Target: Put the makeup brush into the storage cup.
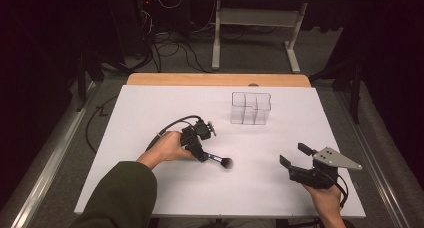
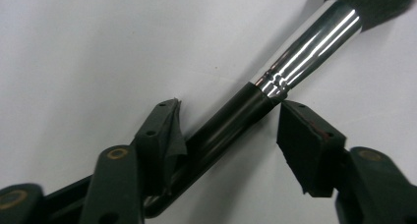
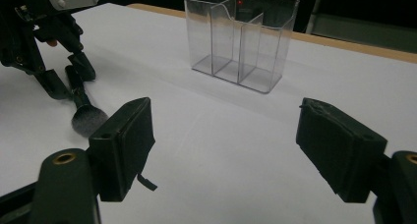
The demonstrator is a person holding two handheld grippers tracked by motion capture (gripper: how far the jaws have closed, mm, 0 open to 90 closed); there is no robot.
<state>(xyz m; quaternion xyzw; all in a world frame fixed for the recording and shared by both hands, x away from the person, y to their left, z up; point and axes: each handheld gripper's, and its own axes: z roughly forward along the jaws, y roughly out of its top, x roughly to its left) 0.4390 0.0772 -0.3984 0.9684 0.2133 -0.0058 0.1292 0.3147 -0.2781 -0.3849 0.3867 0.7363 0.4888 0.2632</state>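
Note:
A makeup brush [image 1: 221, 161] with a black handle, silver ferrule and dark bristles lies flat on the white table. My left gripper [image 1: 205, 157] is lowered over its handle. In the left gripper view the brush [image 2: 295, 52] runs slantwise between the jaws of the left gripper [image 2: 228, 106]; one pad sits against the handle and a gap shows on the other side. My right gripper [image 1: 294, 154] rests near the front right, open with nothing between its pads [image 3: 125, 145]. From there I see the brush [image 3: 83, 113] and the left gripper [image 3: 66, 76] at far left.
A clear plastic organiser [image 1: 250, 109] with several compartments stands upright at the back centre of the white table [image 1: 150, 113], also ahead in the right gripper view [image 3: 241, 42]. A wooden edge [image 1: 215, 79] borders the far side. Cables lie on the floor beyond.

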